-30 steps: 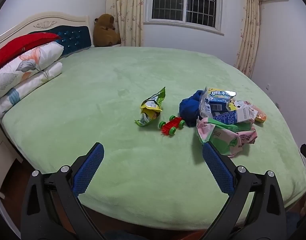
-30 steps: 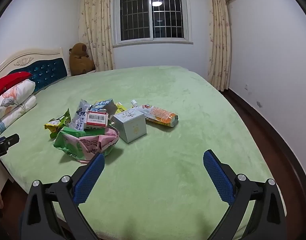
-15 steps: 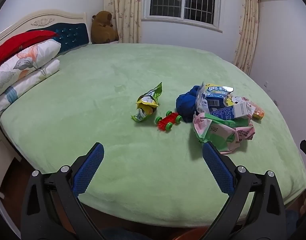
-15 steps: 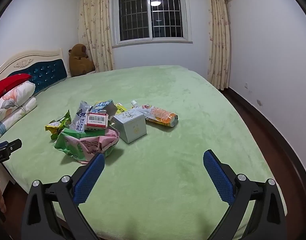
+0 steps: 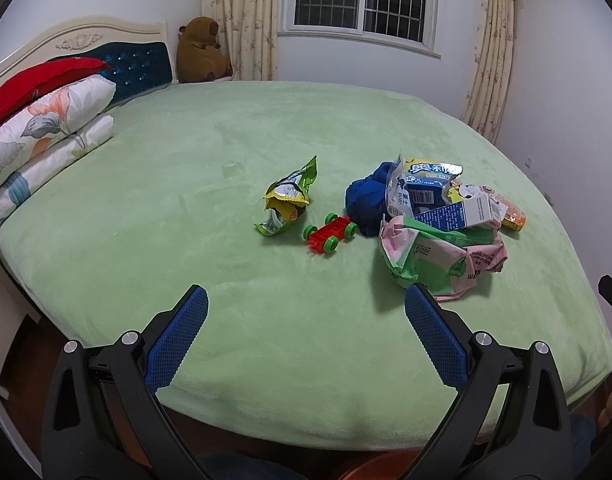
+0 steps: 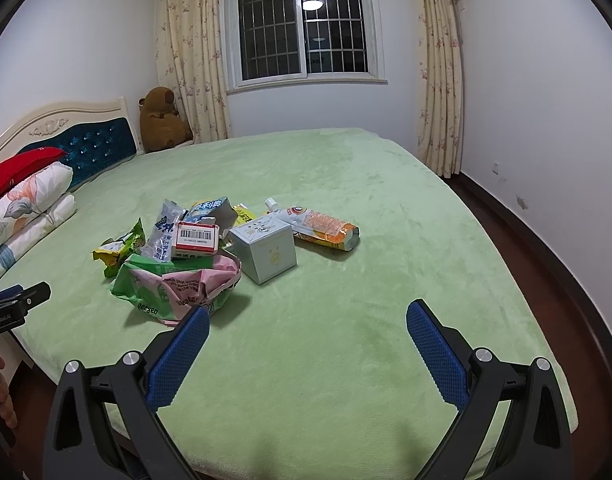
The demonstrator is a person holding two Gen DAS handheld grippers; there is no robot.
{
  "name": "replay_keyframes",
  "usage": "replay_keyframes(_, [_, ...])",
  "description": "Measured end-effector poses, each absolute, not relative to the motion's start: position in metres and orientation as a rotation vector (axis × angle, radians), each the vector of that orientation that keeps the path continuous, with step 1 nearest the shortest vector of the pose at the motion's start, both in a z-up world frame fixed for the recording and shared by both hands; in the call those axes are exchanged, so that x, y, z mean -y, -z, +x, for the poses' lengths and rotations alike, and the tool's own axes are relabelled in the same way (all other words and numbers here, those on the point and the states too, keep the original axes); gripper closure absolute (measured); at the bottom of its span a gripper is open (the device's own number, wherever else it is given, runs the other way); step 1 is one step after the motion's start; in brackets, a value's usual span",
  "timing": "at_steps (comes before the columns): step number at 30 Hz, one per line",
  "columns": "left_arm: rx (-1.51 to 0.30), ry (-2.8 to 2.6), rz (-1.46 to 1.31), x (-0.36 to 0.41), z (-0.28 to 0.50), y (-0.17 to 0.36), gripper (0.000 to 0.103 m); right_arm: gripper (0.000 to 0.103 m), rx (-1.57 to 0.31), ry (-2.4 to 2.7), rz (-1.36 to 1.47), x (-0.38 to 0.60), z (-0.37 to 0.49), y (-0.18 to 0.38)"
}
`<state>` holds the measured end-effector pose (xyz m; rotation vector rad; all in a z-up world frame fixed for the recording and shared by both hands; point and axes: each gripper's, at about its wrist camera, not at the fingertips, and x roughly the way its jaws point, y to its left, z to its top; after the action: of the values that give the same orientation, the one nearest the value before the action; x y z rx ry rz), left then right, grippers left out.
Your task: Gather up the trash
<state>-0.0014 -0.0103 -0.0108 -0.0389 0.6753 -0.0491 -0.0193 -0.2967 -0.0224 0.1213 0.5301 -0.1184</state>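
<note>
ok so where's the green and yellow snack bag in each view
Left wrist: the snack bag lies mid-frame, left of the red toy car.
Right wrist: it peeks out at the left edge of the trash pile.
Shared landmark: the pink and green wipes pack.

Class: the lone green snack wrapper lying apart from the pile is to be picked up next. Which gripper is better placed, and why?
Left. The wrapper lies almost straight ahead of the open left gripper, unobstructed. For the right gripper, it sits far left behind the pile.
</note>
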Motion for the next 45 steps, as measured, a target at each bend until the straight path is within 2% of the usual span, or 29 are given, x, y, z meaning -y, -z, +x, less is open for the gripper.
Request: replay_keyframes(45, [-0.728,0.075,-0.042,0.016,0.003,0.024,0.007,0.006,-0.544,0.108,0.133,0.294,-0.021,0.027])
